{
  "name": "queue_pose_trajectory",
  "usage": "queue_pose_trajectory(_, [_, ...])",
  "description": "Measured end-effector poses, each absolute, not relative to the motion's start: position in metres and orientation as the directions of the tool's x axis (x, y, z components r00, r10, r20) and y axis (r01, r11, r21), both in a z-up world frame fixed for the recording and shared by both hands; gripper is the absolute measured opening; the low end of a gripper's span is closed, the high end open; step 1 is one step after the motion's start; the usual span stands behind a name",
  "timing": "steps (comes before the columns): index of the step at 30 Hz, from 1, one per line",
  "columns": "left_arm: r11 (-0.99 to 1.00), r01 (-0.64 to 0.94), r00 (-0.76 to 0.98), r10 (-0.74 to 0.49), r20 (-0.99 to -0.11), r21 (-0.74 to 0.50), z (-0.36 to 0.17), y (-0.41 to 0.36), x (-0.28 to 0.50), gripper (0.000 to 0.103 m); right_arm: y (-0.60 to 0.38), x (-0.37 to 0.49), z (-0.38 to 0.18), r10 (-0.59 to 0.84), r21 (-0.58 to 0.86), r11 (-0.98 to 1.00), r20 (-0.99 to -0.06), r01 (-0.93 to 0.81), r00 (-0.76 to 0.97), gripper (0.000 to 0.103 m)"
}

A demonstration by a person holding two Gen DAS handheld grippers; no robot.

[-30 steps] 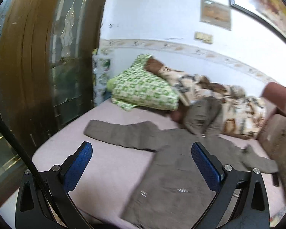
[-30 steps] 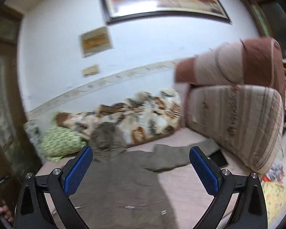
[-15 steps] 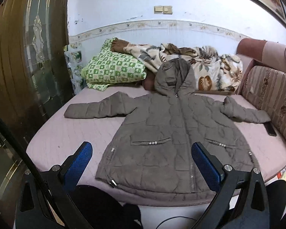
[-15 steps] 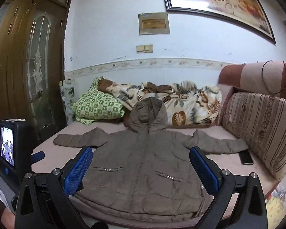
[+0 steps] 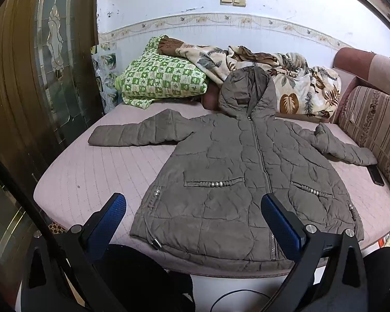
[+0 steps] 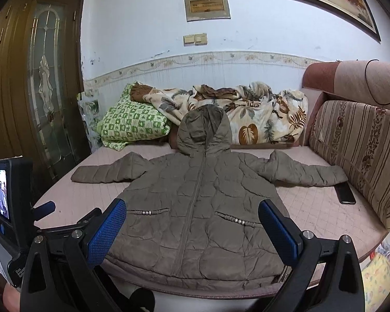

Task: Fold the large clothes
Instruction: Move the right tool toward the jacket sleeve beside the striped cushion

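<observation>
A large grey-brown quilted hooded coat (image 5: 231,171) (image 6: 195,208) lies flat, front up and zipped, on a pink bed (image 5: 91,176) (image 6: 322,208). Both sleeves spread sideways and the hood points to the wall. My left gripper (image 5: 193,223) hovers open above the coat's hem, with nothing between its blue pads. My right gripper (image 6: 192,228) is open too, held over the lower half of the coat. The left gripper's body and screen (image 6: 5,202) show at the left edge of the right wrist view.
A green checked pillow (image 5: 163,78) and a leaf-print blanket (image 5: 286,78) lie by the wall behind the hood. A striped sofa cushion (image 6: 361,156) bounds the right side, with a black phone (image 6: 345,193) beside it. A wooden glass-panelled door (image 5: 39,78) stands at left.
Both views swung from the side walls to face the bed squarely, and the coat now sits centred and steady. Both grippers stayed open and hold nothing.
</observation>
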State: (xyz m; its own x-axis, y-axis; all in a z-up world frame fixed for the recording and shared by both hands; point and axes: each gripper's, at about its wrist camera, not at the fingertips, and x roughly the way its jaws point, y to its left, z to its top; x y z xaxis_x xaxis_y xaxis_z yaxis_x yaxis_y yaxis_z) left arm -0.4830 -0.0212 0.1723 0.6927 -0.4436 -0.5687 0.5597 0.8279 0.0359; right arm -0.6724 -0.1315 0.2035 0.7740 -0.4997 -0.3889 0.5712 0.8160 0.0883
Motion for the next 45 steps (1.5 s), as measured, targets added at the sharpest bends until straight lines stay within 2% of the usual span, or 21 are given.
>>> queue_pose_trajectory(30, [0.827, 0.558, 0.681, -0.417, -0.602, 0.060, 0.159, -0.029, -0.478, 0.103, -0.153, -0.665, 0.187, -0.459, 0.128, 0.809, -0.471, 0.573, 0.753, 0.103])
queue_pose_trajectory(38, [0.817, 0.570, 0.671, -0.402, -0.623, 0.086, 0.153, -0.045, -0.475, 0.103, -0.176, -0.663, 0.175, -0.433, 0.174, 0.795, -0.509, 0.582, 0.744, 0.103])
queue_pose_trajectory(45, [0.791, 0.606, 0.673, -0.454, -0.583, 0.083, 0.163, -0.081, -0.453, 0.103, -0.234, -0.669, 0.157, -0.416, 0.297, 0.708, -0.557, 0.641, 0.719, 0.103])
